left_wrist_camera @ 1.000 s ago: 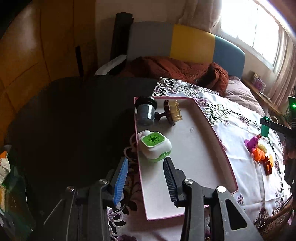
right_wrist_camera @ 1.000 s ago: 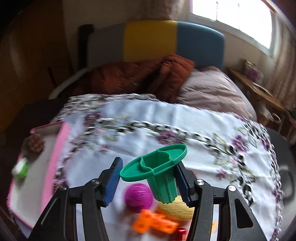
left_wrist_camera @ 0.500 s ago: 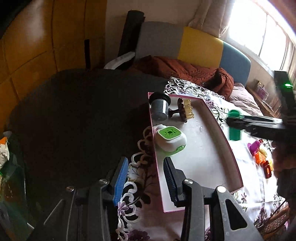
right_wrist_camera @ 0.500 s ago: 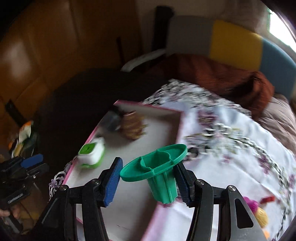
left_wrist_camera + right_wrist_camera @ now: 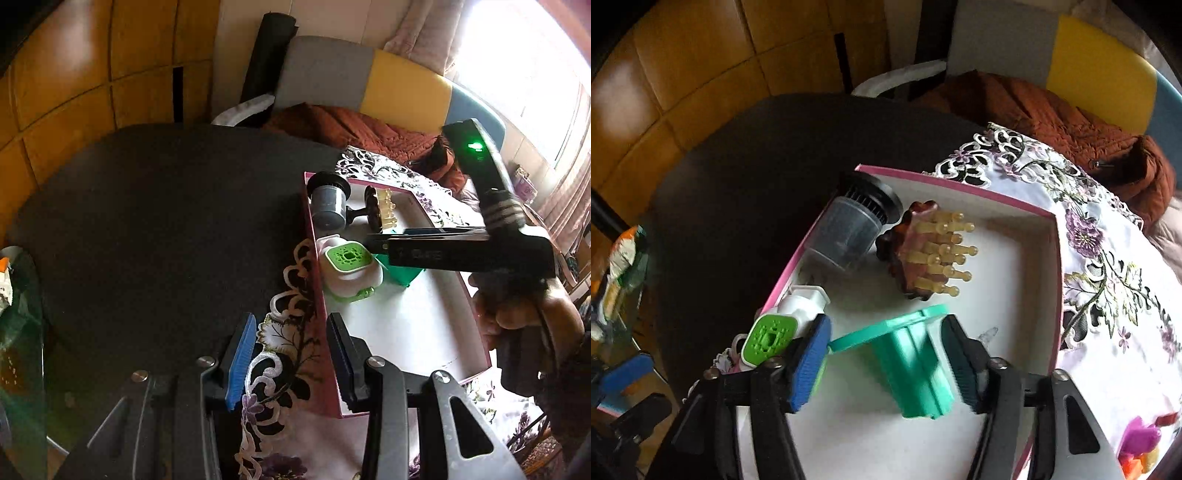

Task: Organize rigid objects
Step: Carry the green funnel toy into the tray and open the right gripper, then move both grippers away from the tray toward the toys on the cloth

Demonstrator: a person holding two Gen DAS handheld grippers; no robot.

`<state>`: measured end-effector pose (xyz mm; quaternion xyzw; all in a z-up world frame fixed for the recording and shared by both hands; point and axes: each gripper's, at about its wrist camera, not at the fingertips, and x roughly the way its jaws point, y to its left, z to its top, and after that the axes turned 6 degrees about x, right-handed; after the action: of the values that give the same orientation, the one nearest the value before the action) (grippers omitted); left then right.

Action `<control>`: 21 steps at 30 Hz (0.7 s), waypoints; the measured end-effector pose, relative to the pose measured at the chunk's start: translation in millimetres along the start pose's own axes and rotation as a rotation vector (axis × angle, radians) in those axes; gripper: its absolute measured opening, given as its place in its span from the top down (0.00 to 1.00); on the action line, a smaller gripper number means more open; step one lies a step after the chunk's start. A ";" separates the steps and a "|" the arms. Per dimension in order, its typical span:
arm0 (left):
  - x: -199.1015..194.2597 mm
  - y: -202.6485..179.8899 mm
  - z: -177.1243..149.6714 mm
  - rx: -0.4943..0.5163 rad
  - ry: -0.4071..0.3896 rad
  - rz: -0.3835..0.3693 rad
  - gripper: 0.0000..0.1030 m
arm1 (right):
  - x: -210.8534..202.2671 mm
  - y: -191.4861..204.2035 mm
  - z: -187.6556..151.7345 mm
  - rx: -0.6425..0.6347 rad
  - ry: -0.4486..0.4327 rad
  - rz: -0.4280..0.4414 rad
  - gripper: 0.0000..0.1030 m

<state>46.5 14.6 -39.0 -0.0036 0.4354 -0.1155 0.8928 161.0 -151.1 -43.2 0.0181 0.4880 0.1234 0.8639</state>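
- Right claw (image 5: 884, 363) has just been opening – its pads now stand off the green funnel-shaped piece (image 5: 910, 365) on both sides, so it has hold of nothing; the piece sits between the jaws, blurred and tilted, over the floor of the pink-rimmed tray (image 5: 960, 186).
- Risk 1: the piece looks tilted, wide flange towards the left pad – prob. tips or rolls on landing, maybe into the brown spiked brush (image 5: 925, 254) just beyond it.
- Risk 2: left pad sits right by the white-and-green gadget (image 5: 775, 338); pulling the claw out sideways could drag or knock it vs. the tray wall.
- Risk 3: the flange could catch on a pad if the claw lifts before clearing it.
- Left claw (image 5: 290, 363) is part open, empty, straddling the tray's near-left edge over the lace cloth (image 5: 280, 354) on the dark tabletop (image 5: 155, 229); a bump there would shift the tray.
- Grey cup w/ black cap (image 5: 855, 229) lies in the tray's far-left corner, apart from the green piece.
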 end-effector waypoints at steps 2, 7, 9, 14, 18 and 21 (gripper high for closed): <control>0.3 0.0 -0.1 -0.005 -0.001 0.000 0.62 | -8.0 -3.5 -1.3 0.007 -0.014 0.012 0.28; -3.0 -3.9 0.4 0.006 -0.004 0.007 0.62 | -34.0 -9.2 -8.9 0.034 -0.072 0.032 0.24; -4.6 -5.7 0.9 0.012 -0.006 0.009 0.62 | -42.9 -11.6 -12.8 0.038 -0.092 0.030 0.22; -11.2 -15.1 1.7 0.039 -0.017 0.012 0.62 | -59.4 -17.5 -21.4 0.029 -0.142 0.010 0.21; -14.5 -23.6 3.0 0.062 -0.020 0.012 0.62 | -77.0 -24.1 -32.3 0.036 -0.174 0.002 0.20; -16.3 -30.1 2.7 0.081 -0.022 0.010 0.62 | -88.8 -32.0 -40.5 0.049 -0.195 -0.006 0.20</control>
<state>32.8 -11.6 -21.4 0.0333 0.4206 -0.1287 0.8974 89.1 -206.3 5.3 0.0500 0.4045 0.1066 0.9069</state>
